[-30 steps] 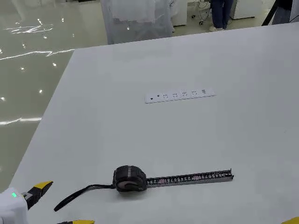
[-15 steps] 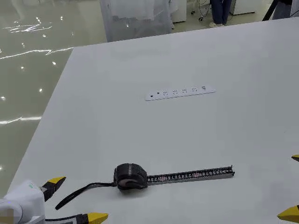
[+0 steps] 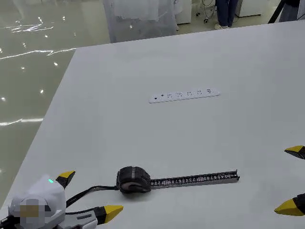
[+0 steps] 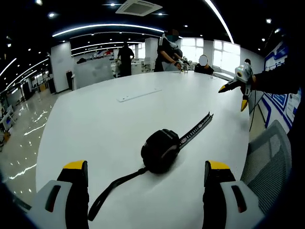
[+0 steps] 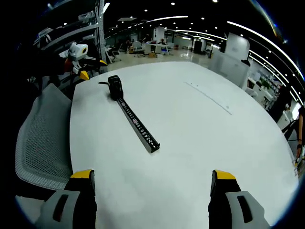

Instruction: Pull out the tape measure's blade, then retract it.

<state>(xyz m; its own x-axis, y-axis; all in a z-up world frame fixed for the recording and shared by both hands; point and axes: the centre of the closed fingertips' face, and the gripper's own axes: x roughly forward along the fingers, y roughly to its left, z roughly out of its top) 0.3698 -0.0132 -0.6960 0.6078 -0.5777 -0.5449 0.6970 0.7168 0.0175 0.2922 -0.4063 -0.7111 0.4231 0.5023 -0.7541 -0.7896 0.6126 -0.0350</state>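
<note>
- Fingers (image 4: 75,168) of my left gripper (image 3: 90,193) were spread wide and held nothing; my right gripper (image 3: 291,179) was just as wide and empty.
- I saw the tape measure (image 3: 134,180) lying on the white table (image 3: 143,133) near its front edge, with its blade (image 3: 195,180) drawn out flat toward the right gripper but apart from it.
- Its black strap (image 4: 114,183) trailed back toward the left gripper, lying loose between the jaws in the left gripper view.
- The left gripper sat near the case without touching it.
- Farther up the table lay a white power strip (image 3: 184,95), well apart from the tape measure.
- Beyond the table's edge I saw glossy floor (image 3: 28,71).
</note>
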